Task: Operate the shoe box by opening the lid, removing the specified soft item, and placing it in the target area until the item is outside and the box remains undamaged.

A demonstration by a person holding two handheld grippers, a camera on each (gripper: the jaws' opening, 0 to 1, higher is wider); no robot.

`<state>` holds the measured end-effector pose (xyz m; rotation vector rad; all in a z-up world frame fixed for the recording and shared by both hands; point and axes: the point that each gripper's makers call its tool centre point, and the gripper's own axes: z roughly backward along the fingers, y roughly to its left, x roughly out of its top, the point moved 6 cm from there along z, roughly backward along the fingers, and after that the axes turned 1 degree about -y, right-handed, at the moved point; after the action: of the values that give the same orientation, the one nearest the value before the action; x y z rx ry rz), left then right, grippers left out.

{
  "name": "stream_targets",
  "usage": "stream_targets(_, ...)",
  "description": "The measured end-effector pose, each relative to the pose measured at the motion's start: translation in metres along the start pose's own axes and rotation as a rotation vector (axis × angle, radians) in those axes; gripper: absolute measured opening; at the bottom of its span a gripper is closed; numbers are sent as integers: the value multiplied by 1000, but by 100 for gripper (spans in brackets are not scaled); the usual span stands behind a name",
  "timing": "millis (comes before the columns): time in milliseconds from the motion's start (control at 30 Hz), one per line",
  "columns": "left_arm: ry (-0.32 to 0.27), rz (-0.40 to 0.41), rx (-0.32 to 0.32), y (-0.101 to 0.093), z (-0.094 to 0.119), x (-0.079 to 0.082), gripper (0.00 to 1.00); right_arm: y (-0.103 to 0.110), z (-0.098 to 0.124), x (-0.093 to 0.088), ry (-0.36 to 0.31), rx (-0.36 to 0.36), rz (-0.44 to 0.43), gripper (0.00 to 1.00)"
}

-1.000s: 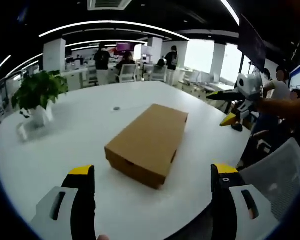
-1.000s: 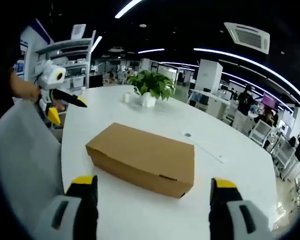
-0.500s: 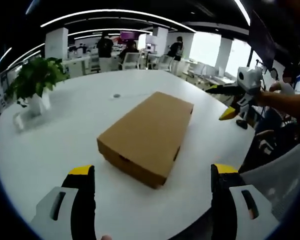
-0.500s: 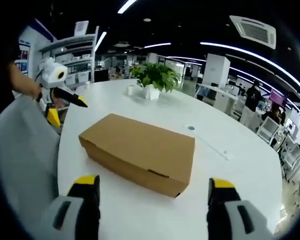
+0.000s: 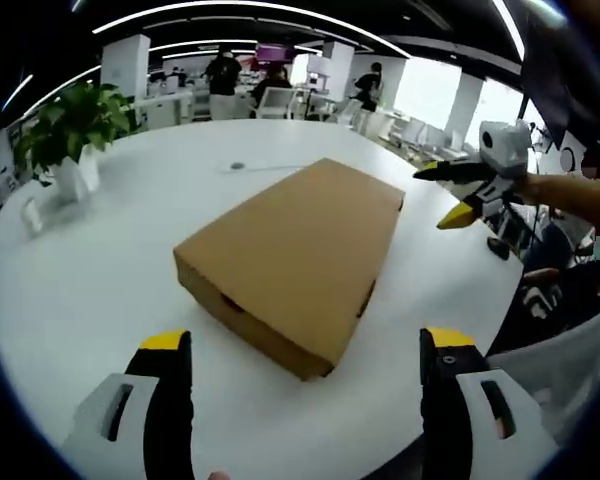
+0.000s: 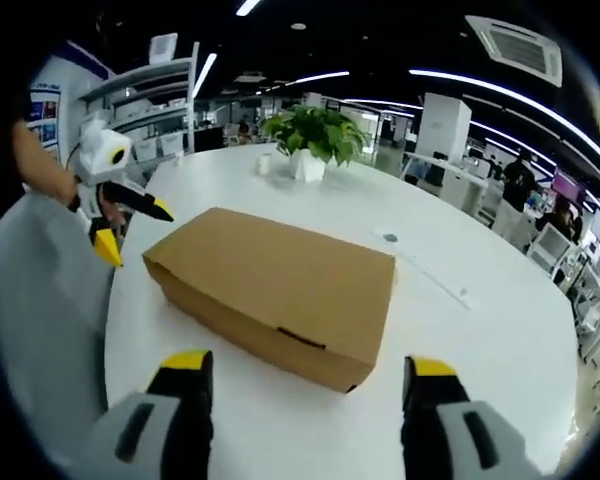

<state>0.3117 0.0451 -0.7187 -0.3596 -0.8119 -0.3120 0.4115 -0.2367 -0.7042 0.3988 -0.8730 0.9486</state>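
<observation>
A brown cardboard shoe box (image 5: pixel 295 258) lies on the round white table (image 5: pixel 100 270) with its lid closed; the right gripper view has the same shoe box (image 6: pixel 275 291) seen from its long side. My left gripper (image 5: pixel 305 350) stands open just short of the box's near corner, nothing between its jaws. My right gripper (image 6: pixel 305 372) is also open, in front of the box's long side. In the left gripper view the right gripper (image 5: pixel 468 192) hangs past the box's far right. In the right gripper view the left gripper (image 6: pixel 115 190) hovers off the box's left end.
A potted green plant (image 5: pixel 65 135) stands on the table beyond the box, also seen as the plant (image 6: pixel 315 140) in the right gripper view. A grey chair back (image 6: pixel 40 300) is at the table's edge. People and desks (image 5: pixel 245 85) fill the office behind.
Both cameras have moved closer to the box, which now looks larger in each view. The box has not moved and its lid is still closed. Both grippers stay open.
</observation>
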Motion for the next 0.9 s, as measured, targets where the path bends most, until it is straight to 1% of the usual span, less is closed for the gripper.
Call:
stream_targets(100, -3, 2, 8, 1, -5, -1, 97, -3, -7, -3, 3, 14, -22, 75)
stream_targets(133, -3, 4, 10, 1, -7, -1, 96, -4, -10, -4, 8, 18, -17, 74)
stream_targets(300, -6, 31, -7, -2, -15, -3, 90, -10, -19, -7, 25, 29, -26, 69)
stream_targets(400, 2, 24, -1, -2, -20, -6, 87, -12, -23, -8, 36, 33, -35, 67)
stream_targets(567, -1, 58, -7, -1, -23, -7, 78, -14, -28, -10, 46, 42, -56, 65)
stream_targets(667, -5, 59, 4, 1, -23, -6, 74, -15, -29, -6, 29, 42, -58, 63)
stream_targets(767, -19, 66, 13, 4, -25, -3, 72, -17, -32, -5, 35, 45, -51, 61)
stream_targets(867, -13, 80, 17, 5, -29, -2, 73, -18, -35, -4, 26, 52, -70, 58)
stream_targets(900, -17, 106, 13, 4, -32, -1, 73, -19, -36, -3, 22, 50, -76, 57)
